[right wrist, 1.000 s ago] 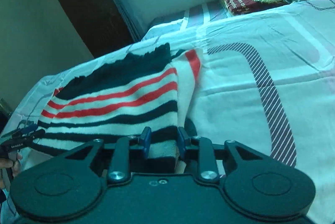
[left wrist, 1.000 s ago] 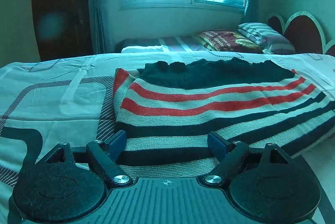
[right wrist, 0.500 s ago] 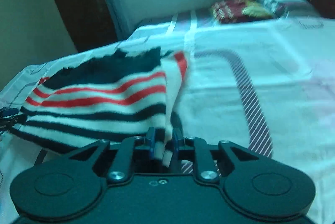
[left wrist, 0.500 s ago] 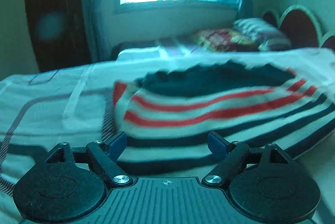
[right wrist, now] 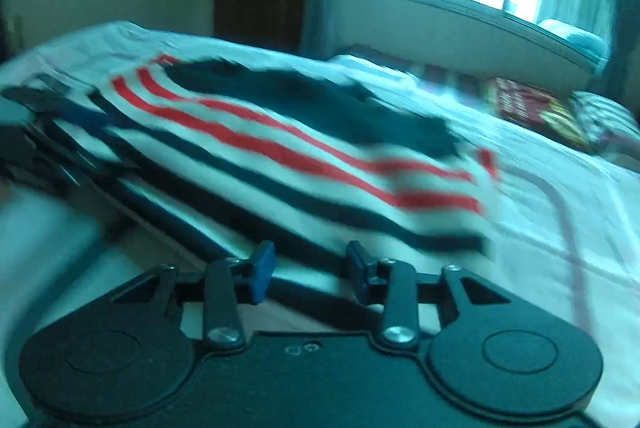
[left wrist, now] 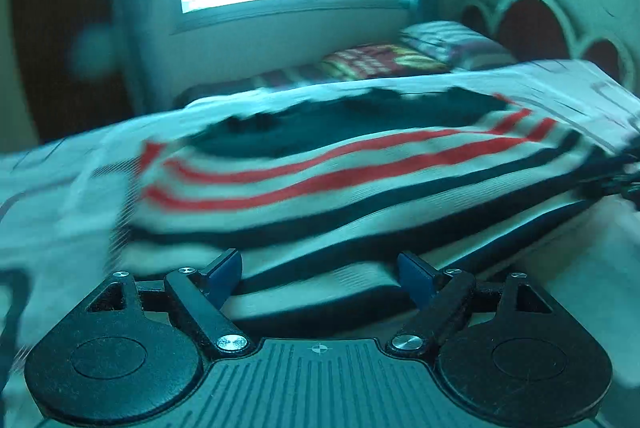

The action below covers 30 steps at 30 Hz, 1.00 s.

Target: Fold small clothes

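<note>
My left tongs point(left wrist: 320, 276) are spread wide with nothing pinched; the near edge of the striped sweater point(left wrist: 340, 184) lies just ahead of them and runs across the gap between the blue pads. My right tongs point(right wrist: 310, 270) are only partly apart and have just been opening; the dark hem of the sweater sits right in front of the gap, but the pads do not press on it, so I judge I am holding nothing with either.

The sweater lies flat on the bed point(right wrist: 560, 212), already doubled over on itself by the look of the layered edge nearest me. It is a knit: bands of cream, navy and red, with a dark ragged-looking edge at the far side. The picture is smeared, so I cannot make out the stitch.

I expect it to be soft and limp, light enough to lift by one corner, and prone to sagging and stretching if carried from a single point. Knit grips the pads well, so slipping should be no worry; dragging the bed sheet along with it may be. I would take it at the two near corners, one in each tongs, pinching all layers of the hem together so the fold stays even

The sheet beneath is smooth, pale, printed with grey lines
</note>
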Tool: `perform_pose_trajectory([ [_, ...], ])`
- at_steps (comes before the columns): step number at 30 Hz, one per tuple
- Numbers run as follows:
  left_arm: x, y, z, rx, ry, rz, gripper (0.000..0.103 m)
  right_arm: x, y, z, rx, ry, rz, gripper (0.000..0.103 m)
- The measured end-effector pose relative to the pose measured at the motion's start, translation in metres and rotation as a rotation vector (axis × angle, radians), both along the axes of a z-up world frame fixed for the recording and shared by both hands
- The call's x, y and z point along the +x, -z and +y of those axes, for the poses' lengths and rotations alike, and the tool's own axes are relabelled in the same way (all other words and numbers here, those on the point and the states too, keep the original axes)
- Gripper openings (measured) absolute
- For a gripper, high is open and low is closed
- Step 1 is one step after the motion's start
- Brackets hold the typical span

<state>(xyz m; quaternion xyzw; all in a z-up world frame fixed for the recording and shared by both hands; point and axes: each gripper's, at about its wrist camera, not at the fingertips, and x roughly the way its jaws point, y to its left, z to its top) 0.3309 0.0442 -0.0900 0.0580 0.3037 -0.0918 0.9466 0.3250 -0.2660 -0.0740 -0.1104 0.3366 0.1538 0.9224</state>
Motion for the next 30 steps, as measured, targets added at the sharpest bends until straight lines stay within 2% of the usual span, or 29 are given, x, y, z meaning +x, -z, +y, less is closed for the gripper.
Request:
perform_pose_trajectory([
  [2, -0.006, 0.001, 0.024, -0.054, -0.003, 0.008, 0.084, -0.006, 0.002, -0.031, 0.090, 0.058, 0.032, 0.028],
  [4, -0.004, -0.002, 0.020, -0.021, -0.001, 0.017, 0.084, -0.005, -0.002, -0.033, 0.117, 0.073, 0.046, 0.027],
  [5, 0.000, -0.009, 0.016, -0.018, -0.006, 0.018, 0.084, -0.004, -0.008, -0.029, 0.120, 0.080, 0.022, 0.028],
  [7, 0.006, -0.026, 0.005, -0.035, 0.015, -0.045, 0.084, 0.000, -0.024, -0.021, 0.186, 0.074, -0.059, 0.034],
  [8, 0.016, -0.034, -0.002, -0.032, 0.027, -0.068, 0.084, 0.010, -0.029, -0.015, 0.209, 0.068, -0.067, 0.032],
  [11, 0.055, -0.039, -0.022, -0.017, 0.034, -0.044, 0.084, 0.055, -0.027, 0.008, 0.204, 0.075, -0.021, 0.031],
  [14, 0.085, -0.026, -0.030, -0.024, 0.018, 0.023, 0.084, 0.078, -0.015, 0.030, 0.201, 0.025, 0.007, 0.030],
  [16, 0.090, -0.014, -0.031, 0.058, 0.012, 0.035, 0.084, 0.081, -0.005, 0.042, 0.119, -0.026, 0.001, 0.033],
  [17, 0.090, -0.007, -0.023, 0.064, -0.014, 0.040, 0.092, 0.082, 0.001, 0.043, 0.054, -0.024, -0.008, 0.034],
  [18, 0.091, -0.004, -0.008, 0.020, -0.064, 0.049, 0.097, 0.084, 0.002, 0.035, 0.055, -0.003, -0.022, 0.036],
  [19, 0.090, -0.003, 0.004, -0.007, -0.094, 0.054, 0.098, 0.086, 0.002, 0.023, 0.087, 0.032, -0.008, 0.038],
  [21, 0.088, -0.007, 0.013, -0.016, -0.128, 0.061, 0.098, 0.089, -0.003, 0.014, 0.106, 0.067, 0.015, 0.037],
  [23, 0.088, -0.017, 0.003, -0.039, -0.135, 0.043, 0.098, 0.085, -0.012, 0.029, 0.088, 0.059, -0.026, 0.038],
  [24, 0.088, -0.023, -0.008, -0.057, -0.111, 0.017, 0.098, 0.084, -0.017, 0.038, 0.115, 0.034, -0.057, 0.038],
  [26, 0.095, -0.028, -0.034, -0.071, -0.067, -0.001, 0.098, 0.093, -0.019, 0.056, 0.172, -0.007, -0.049, 0.036],
  [27, 0.100, -0.027, -0.047, -0.060, -0.048, 0.002, 0.098, 0.101, -0.017, 0.066, 0.167, -0.017, -0.032, 0.036],
  [29, 0.117, -0.015, -0.068, -0.016, -0.046, 0.063, 0.098, 0.118, 0.001, 0.084, 0.088, -0.018, 0.035, 0.036],
  [30, 0.127, -0.003, -0.074, 0.024, -0.060, 0.137, 0.098, 0.119, 0.006, 0.086, 0.087, -0.014, 0.012, 0.038],
])
